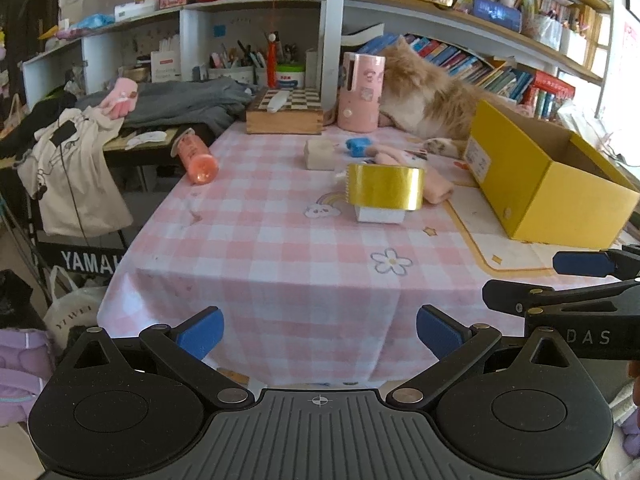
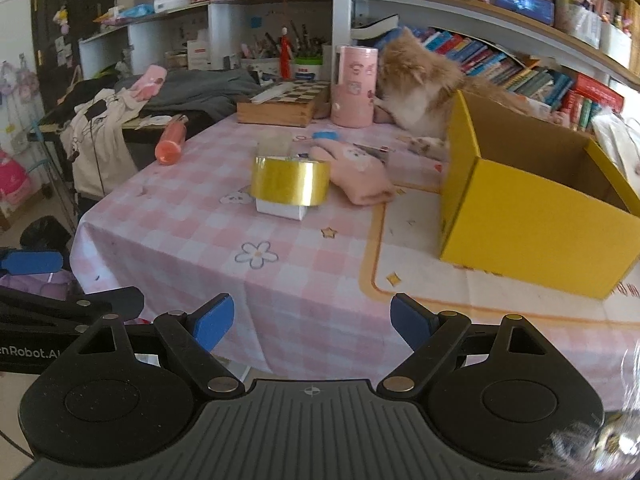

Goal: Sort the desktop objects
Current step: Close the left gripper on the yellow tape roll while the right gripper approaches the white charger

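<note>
Left tongs [image 1: 320,338]: released, jaws wide, nothing between them; I have them off the near table edge, over the hanging cloth.
Right tongs [image 2: 312,322]: released too, jaws apart and empty; also short of the near edge, with their side visible at the right rim of my left view.
Near edge: the pink check cloth [image 1: 256,240] folds over the table front just ahead of both tongs.
Open room: bare cloth runs from that fold up to the tape, with only printed flowers and stars on it.
Tape [image 1: 385,187]: gold roll sitting on a small white box [image 1: 379,215], mid-table, straight ahead of me.
Pink sock [image 2: 354,174]: lies just beside the tape, between it and the yellow box.
Yellow box [image 2: 532,216]: open top, on the cream mat [image 2: 404,256] at the right; its near corner stands close to the table front.
Left edge: an orange bottle [image 1: 196,158] lies on its side near that rim.
Far side: chess box [image 1: 285,111], pink canister [image 1: 359,94] and a cat [image 1: 428,96] crowd the back, against the shelves.
Small items: a blue object [image 1: 357,146] and a pale block [image 1: 320,154] lie behind the tape.
</note>
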Motion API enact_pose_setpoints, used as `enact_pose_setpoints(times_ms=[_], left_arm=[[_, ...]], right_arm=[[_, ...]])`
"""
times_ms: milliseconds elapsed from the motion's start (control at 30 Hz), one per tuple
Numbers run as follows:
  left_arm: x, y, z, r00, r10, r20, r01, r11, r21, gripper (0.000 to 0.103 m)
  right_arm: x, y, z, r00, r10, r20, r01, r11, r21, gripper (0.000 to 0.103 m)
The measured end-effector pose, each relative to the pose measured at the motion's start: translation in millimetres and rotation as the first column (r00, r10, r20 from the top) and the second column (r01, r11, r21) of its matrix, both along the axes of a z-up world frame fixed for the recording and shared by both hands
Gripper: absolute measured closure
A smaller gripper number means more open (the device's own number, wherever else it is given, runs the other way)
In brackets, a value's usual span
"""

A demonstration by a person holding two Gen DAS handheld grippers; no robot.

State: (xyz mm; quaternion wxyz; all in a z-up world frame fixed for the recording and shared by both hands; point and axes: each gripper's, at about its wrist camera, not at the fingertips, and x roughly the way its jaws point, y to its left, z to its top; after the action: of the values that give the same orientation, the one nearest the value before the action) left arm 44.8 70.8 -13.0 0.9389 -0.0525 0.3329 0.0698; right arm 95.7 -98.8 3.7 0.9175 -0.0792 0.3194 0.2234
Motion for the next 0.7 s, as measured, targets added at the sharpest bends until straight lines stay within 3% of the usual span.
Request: enact_pose_setpoints(times_ms=[433, 700], left_arm=[[66, 11, 4, 0.999, 0.042, -0.018, -0.043, 0.999, -0.008, 0.0], [97, 0, 7, 1.0, -0.022, -0.003, 0.022, 1.0, 0.006, 0.0]], right_arm=[[74, 13, 2, 0.999, 0.037, 0.011, -0.037, 0.999, 0.026, 0.018], [112, 6, 16, 1.0, -0.004, 0.019, 0.002, 0.997, 0.079, 0.018]])
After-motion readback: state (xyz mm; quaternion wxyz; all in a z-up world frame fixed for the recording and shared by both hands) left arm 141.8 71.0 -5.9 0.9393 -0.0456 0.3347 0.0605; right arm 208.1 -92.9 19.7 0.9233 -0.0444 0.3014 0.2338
